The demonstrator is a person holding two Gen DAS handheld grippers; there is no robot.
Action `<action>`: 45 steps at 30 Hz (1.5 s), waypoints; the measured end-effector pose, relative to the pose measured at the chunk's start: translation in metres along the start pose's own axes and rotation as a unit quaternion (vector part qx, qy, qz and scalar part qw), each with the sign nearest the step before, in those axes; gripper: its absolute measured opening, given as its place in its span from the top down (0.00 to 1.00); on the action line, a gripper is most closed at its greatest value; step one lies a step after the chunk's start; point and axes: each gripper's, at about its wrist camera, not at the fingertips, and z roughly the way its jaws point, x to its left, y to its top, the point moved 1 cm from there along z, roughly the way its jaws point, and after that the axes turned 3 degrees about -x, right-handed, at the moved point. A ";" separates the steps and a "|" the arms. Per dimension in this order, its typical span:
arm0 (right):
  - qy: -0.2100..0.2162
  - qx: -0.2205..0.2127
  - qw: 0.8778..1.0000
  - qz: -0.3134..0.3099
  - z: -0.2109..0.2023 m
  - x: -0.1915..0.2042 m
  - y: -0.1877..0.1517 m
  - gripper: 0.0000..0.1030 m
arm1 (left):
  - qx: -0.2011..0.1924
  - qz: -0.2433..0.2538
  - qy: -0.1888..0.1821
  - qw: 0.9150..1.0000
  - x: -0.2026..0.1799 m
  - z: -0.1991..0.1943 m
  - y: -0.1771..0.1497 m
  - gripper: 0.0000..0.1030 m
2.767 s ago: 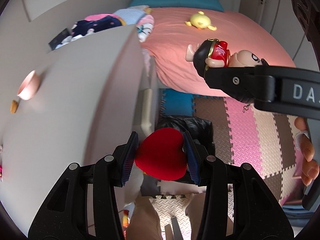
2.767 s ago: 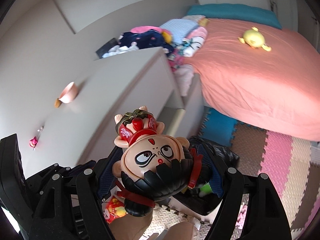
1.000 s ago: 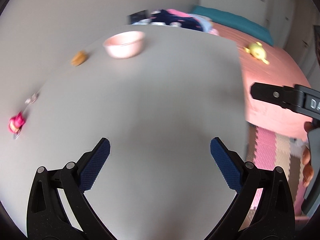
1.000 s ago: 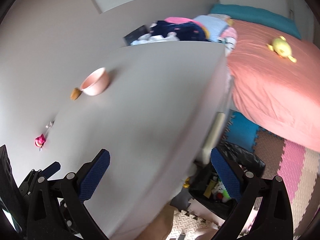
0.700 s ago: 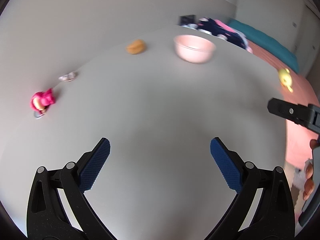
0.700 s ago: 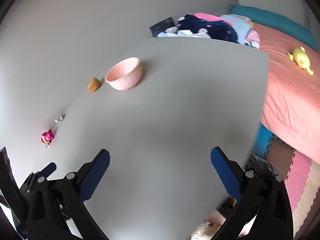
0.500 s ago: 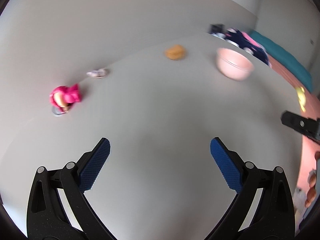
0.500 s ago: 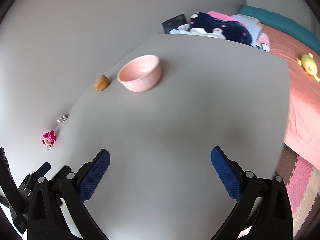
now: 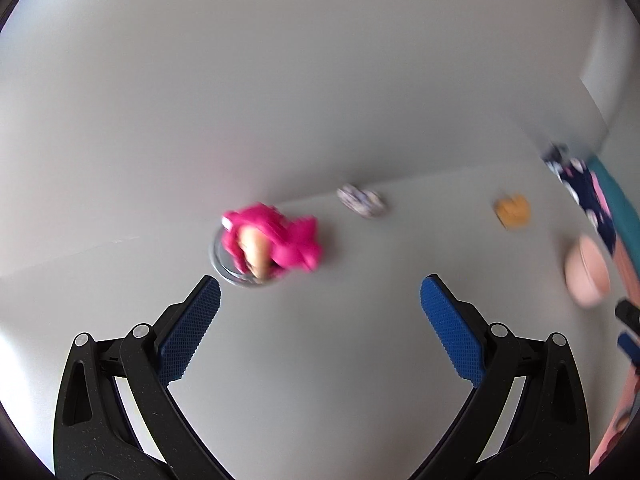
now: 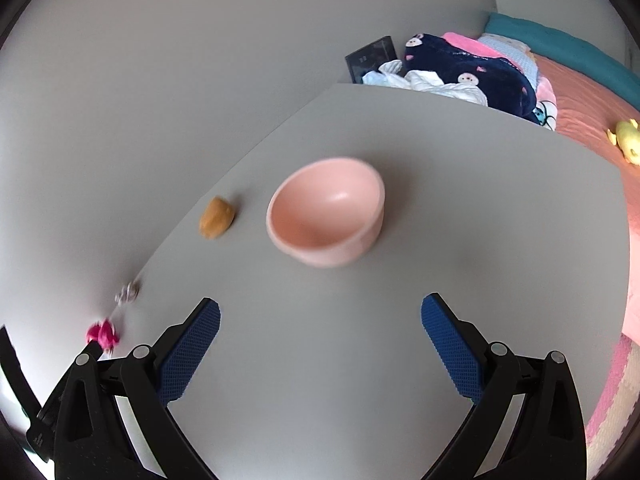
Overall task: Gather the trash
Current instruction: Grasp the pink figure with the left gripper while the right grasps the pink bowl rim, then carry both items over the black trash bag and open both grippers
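The pink toy [image 9: 272,242] is found just ahead-left of the wide-open, empty left gripper [image 9: 320,304]; the right gripper [image 10: 320,326], equally wide, is faced toward the bowl [image 10: 326,216].

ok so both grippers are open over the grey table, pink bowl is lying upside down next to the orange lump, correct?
Not quite. The pink bowl stands upright, its empty inside facing up, as the right wrist view shows. The rest holds: left gripper and right gripper are open over the grey table, orange lump beside the bowl.
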 end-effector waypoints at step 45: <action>-0.059 0.020 0.998 -0.002 0.058 -0.015 0.034 0.87 | -0.001 -0.002 0.030 1.000 -0.008 0.038 0.008 0.37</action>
